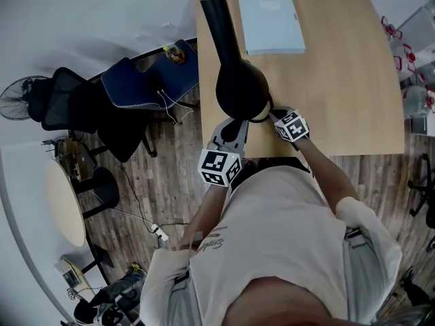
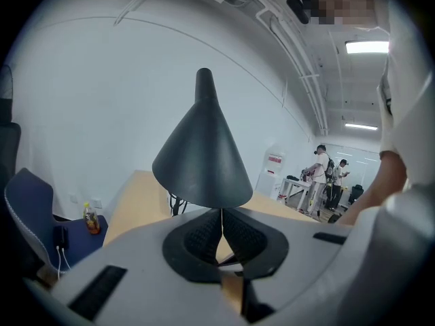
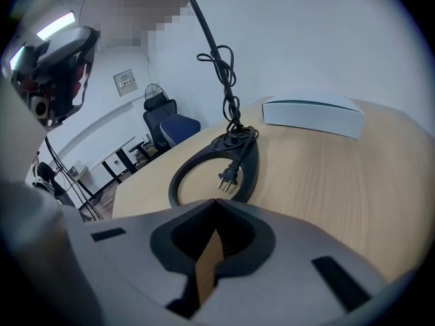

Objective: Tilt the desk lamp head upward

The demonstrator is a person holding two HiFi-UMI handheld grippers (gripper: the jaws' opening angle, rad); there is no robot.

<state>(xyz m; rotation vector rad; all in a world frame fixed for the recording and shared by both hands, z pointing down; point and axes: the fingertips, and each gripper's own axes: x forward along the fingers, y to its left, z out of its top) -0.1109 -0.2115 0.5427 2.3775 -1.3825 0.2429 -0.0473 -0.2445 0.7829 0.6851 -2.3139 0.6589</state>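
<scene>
The black cone-shaped lamp head [image 1: 241, 87] hangs over the near part of the wooden desk [image 1: 340, 80]; its neck [image 1: 217, 15] runs toward the far edge. My left gripper [image 1: 234, 124] is shut, its tips right under the lamp head's [image 2: 202, 155] lower rim; I cannot tell if they touch it. In the left gripper view, the left gripper [image 2: 221, 226] has its pads pressed together. My right gripper [image 1: 273, 114] is beside the head on the right, shut and empty. The right gripper [image 3: 216, 233] faces the ring-shaped lamp base [image 3: 182, 175], where the plug [image 3: 228, 175] and coiled cord lie.
A flat white box [image 1: 270, 22] lies on the desk's far side, also in the right gripper view [image 3: 312, 114]. Left of the desk edge stand a blue chair [image 1: 146, 80], a black chair [image 1: 68, 100] and a fan [image 1: 17, 97]. People stand far off [image 2: 326, 175].
</scene>
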